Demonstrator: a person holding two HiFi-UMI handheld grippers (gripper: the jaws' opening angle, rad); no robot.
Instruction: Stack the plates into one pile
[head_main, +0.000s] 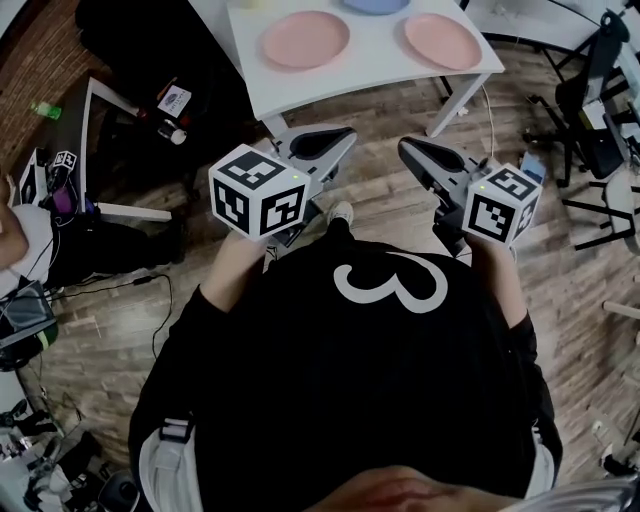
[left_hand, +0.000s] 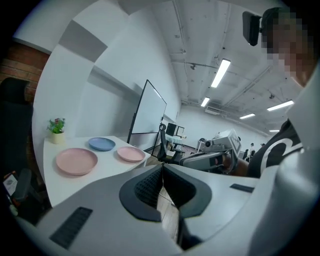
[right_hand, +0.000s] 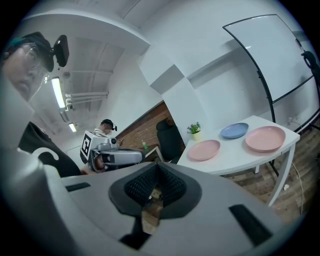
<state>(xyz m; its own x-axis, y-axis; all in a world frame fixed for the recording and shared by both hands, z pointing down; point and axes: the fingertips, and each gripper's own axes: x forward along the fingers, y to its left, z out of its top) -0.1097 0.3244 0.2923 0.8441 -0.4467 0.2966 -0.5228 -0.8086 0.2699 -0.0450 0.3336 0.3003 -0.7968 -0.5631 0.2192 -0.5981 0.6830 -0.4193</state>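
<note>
Both tools are held close in front of the person's body, well short of the bench (head_main: 375, 55). The left hand-held gripper (head_main: 338, 135) has its jaws closed together with nothing between them, and the right hand-held gripper (head_main: 410, 147) is the same, pads meeting and empty. All three plates lie flat and apart on the bench, on the far side of both tools. The left pink plate (head_main: 305, 40) lies beyond the left tool and the right pink plate (head_main: 442, 40) beyond the right, with the blue plate (head_main: 375, 5) farthest, between them. Being round, they offer no long axis. Each pink plate is nearer its own side's hand, so either could probably start.
</note>
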